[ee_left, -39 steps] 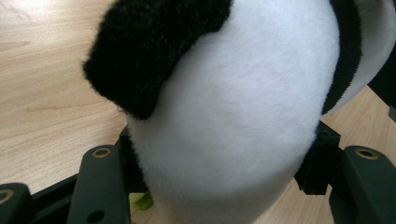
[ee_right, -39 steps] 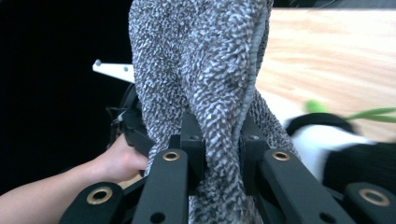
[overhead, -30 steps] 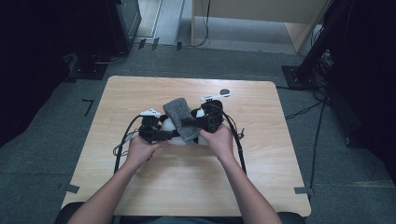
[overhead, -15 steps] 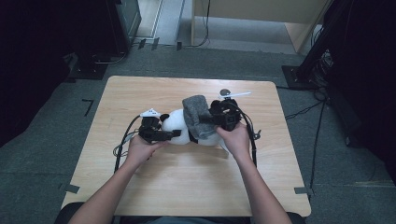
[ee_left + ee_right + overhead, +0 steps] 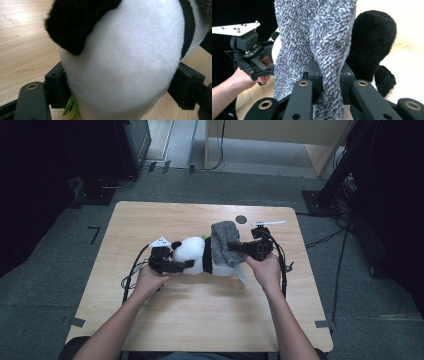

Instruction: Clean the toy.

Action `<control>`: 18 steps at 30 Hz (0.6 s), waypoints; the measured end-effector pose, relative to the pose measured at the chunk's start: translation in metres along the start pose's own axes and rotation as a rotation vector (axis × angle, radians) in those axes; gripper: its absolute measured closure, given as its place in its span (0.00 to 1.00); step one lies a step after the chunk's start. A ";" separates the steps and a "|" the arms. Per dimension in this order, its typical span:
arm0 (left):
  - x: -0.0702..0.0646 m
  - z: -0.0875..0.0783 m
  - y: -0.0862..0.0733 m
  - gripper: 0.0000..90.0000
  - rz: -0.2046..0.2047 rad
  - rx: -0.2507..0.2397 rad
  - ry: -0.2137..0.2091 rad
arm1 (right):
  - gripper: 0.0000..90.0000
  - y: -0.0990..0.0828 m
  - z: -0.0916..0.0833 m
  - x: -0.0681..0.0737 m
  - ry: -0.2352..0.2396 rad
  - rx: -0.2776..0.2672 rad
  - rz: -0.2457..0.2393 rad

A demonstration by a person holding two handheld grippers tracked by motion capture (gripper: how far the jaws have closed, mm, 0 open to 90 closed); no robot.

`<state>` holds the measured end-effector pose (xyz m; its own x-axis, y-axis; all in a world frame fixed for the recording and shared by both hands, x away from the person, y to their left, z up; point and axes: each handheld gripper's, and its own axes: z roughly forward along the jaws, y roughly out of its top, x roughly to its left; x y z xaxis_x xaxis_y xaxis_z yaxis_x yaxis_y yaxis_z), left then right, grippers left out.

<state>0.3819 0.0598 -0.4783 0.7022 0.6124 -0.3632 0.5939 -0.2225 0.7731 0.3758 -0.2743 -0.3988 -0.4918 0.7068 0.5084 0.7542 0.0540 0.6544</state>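
A black-and-white panda plush (image 5: 192,252) lies on its side in the middle of the wooden table (image 5: 150,220). My left gripper (image 5: 182,265) has the plush's white head (image 5: 125,57) between its jaws. Its jaws have just been opening wider, but both pads still touch the fur. A grey fuzzy cloth (image 5: 225,242) is draped over the panda's body. My right gripper (image 5: 235,249) is shut on the cloth (image 5: 317,32), which is pinched between its pads (image 5: 315,75). In the right gripper view, a black plush limb (image 5: 372,40) shows behind the cloth, and the left gripper (image 5: 259,67) is farther off.
A small black disc (image 5: 241,219) lies near the table's far edge. Black cables (image 5: 131,272) loop left of the left hand and another trails right of the right hand. A white tag (image 5: 241,276) sticks out under the plush. Dark stands surround the table.
The right gripper has moved to the right with the grey cloth, drawing it along the panda's body. The plush now lies stretched between the two grippers. The left hand has stayed put.
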 end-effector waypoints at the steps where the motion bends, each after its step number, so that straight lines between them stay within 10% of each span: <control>1: 0.000 0.000 0.000 0.20 -0.003 -0.002 0.000 | 0.87 0.000 0.000 0.000 0.000 -0.002 -0.001; 10: 0.003 -0.002 0.003 0.16 -0.001 0.011 -0.009 | 0.86 0.009 0.004 -0.004 -0.017 -0.005 -0.041; 18: 0.004 -0.008 0.003 0.16 0.103 0.010 0.005 | 0.86 0.018 0.008 -0.008 -0.023 0.004 -0.046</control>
<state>0.3833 0.0678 -0.4736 0.7576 0.5900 -0.2792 0.5225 -0.2919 0.8011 0.3967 -0.2732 -0.3954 -0.5157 0.7195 0.4651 0.7330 0.0894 0.6743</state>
